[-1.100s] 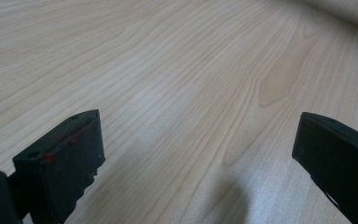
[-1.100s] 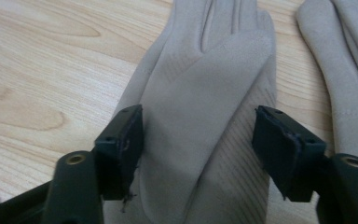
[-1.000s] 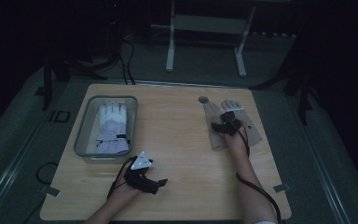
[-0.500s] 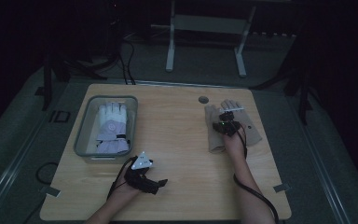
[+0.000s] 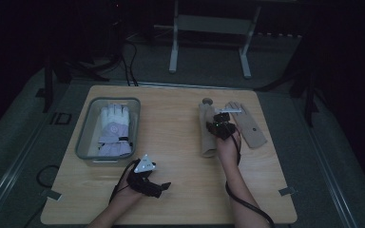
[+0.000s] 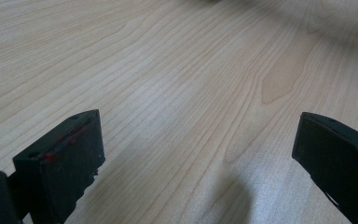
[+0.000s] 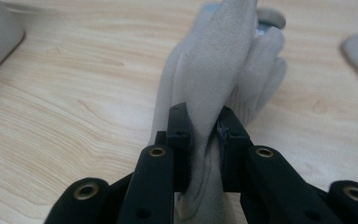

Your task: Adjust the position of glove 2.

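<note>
The counter [image 5: 180, 142] is pale wood, and my 2 forearms come up onto it from the near edge. On its left side sits a grey bin [image 5: 86, 142] with a white glove [image 5: 114, 130] lying flat inside, fingers pointing away from me.

On the right side lie 2 tan gloves. One tan glove [image 5: 207, 135] stretches lengthwise just left of my right hand; the other tan glove [image 5: 249, 126] lies flat a little further right, apart from the first.

My right tongs [image 7: 204, 135] are pressed together on a fold of the nearer tan glove [image 7: 214, 74], the fabric pinched between the 2 black jaws and standing up in a ridge ahead of them, its fingers still drooping to the wood. In the high view the right tongs [image 5: 221, 127] sit over that glove's middle, my right forearm reaching straight forward from the near edge.

My left tongs [image 6: 196, 158] are spread wide, holding nothing, with bare wood grain between the jaws. In the high view the left tongs [image 5: 164, 186] rest low near the front edge, pointing right, well clear of the bin, my left wrist bent inward.

A small round grey thing [image 5: 207, 100] sits just beyond the nearer tan glove; I cannot tell what it is.
</note>
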### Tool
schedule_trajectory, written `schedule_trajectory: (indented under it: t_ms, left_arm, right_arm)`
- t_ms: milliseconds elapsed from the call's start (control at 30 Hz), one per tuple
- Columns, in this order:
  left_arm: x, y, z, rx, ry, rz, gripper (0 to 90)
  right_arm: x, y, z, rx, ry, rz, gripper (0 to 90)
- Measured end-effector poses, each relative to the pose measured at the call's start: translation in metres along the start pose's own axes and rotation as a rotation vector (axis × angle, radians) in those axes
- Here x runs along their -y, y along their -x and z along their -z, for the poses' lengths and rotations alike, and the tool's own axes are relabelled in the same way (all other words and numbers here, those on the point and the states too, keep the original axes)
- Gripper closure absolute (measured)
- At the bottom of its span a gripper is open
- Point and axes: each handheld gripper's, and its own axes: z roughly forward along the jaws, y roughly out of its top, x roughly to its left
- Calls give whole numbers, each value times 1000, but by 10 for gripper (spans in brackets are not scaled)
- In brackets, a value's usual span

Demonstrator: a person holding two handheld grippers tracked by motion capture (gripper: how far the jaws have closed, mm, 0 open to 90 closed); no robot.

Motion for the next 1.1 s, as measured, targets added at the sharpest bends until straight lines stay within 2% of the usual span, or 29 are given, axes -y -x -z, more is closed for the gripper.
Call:
schedule_trajectory:
  t_ms: [67, 200, 300, 367, 533, 700, 867, 967, 1033, 1100]
  left_arm:
    - [0, 0, 0, -1, -2, -5, 23]
    - [0, 1, 0, -4, 2, -10, 23]
    - [0, 1, 1, -3, 3, -10, 23]
    - [0, 1, 1, -4, 5, -12, 23]
    - [0, 2, 1, -5, 7, -20, 23]
    - [0, 1, 1, -2, 6, -20, 23]
    - [1, 2, 1, -5, 7, -23, 23]
    - [1, 2, 1, -3, 8, -22, 23]
    - [1, 2, 1, -3, 7, -21, 23]
    - [0, 2, 1, -3, 6, -22, 23]
  right_arm:
    - [-2, -10, 3, 6, 16, 12, 785]
    - [-3, -27, 9, -20, 41, 10, 785]
    - [-3, -37, 10, -34, 54, -8, 785]
    - [-1, -42, 9, -49, 62, -21, 785]
    - [7, -53, -1, -49, 58, -45, 785]
    - [15, -57, -18, -70, 10, -56, 780]
    - [23, -61, -34, -48, -34, -46, 755]
    - [30, -61, -44, -36, -72, -40, 685]
    - [33, -60, -49, -50, -96, -43, 628]
    - [34, -60, -49, -65, -91, -46, 558]
